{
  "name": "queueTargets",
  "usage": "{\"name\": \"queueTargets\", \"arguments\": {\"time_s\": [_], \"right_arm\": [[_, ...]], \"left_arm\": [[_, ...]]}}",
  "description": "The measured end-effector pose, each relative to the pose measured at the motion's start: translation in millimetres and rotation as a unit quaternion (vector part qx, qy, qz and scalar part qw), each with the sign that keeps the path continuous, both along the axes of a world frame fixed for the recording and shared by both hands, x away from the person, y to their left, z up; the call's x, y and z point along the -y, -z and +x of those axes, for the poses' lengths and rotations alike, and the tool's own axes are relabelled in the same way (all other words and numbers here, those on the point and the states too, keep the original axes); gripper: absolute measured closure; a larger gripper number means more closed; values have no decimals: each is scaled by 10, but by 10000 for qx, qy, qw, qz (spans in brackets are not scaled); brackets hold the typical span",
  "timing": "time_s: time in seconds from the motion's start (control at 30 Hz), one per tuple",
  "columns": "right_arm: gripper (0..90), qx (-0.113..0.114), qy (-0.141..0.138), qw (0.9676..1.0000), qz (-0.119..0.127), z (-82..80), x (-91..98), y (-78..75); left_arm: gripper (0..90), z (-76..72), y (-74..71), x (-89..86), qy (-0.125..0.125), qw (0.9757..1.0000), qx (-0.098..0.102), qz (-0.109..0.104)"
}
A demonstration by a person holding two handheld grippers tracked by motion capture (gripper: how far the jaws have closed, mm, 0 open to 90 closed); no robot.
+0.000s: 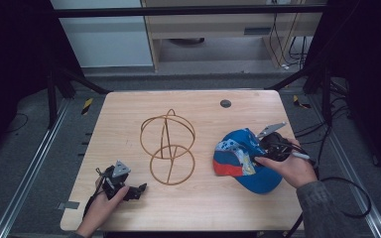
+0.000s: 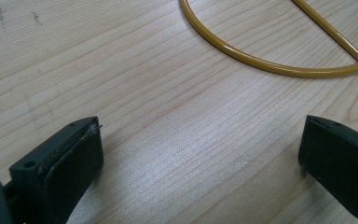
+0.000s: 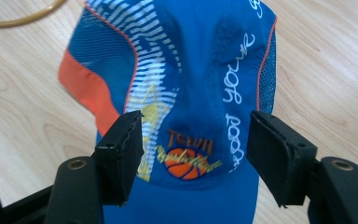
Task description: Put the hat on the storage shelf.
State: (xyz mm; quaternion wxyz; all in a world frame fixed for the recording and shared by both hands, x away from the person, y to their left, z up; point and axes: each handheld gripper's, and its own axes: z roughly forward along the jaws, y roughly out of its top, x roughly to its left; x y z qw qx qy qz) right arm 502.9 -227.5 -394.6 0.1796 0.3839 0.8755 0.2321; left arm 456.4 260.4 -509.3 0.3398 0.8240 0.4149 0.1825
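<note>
Sitting on the right half of the table (image 1: 129, 208), just right of the gold wire stand (image 1: 167, 148), is the blue cap (image 1: 245, 161), brim pointing toward the person's edge and crown toward the stand. From crown to brim, runs pretty much straight along the right gripper (image 3: 193, 156), whose jaws flank the front panel with the basketball logo, one on each side. Looks like a half-closed bracket around the fabric, pads not clearly pinching yet, so calling it open with the cap in between. Clearly the nearer hand too: right on top of the cap in the high view. Way off at the near-left corner, the left gripper (image 2: 198, 158) rests on bare wood, jaws spread wide, nothing between them, just the stand's base ring curving past ahead. Probably a right-hand job to lift the cap leftward onto that stand.
</note>
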Motion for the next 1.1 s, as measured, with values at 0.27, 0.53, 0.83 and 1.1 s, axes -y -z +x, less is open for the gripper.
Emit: {"name": "queueTargets", "arguments": {"time_s": [0.27, 0.53, 0.83, 1.1], "right_arm": [[239, -331, -117, 9994, -58, 197, -142, 70], [381, -529, -84, 9985, -140, 311, -177, 161], [791, -781, -125, 9968, -134, 369, -169, 198], [896, -752, -239, 9968, -112, 366, -174, 74]], "left_arm": [[0, 0, 0, 0, 1, 10000, 0, 2], [0, 0, 0, 0, 1, 10000, -1, 1], [0, 0, 0, 1, 5, 10000, -10, -8], [0, 1, 0, 0, 4, 10000, -2, 1]]}}
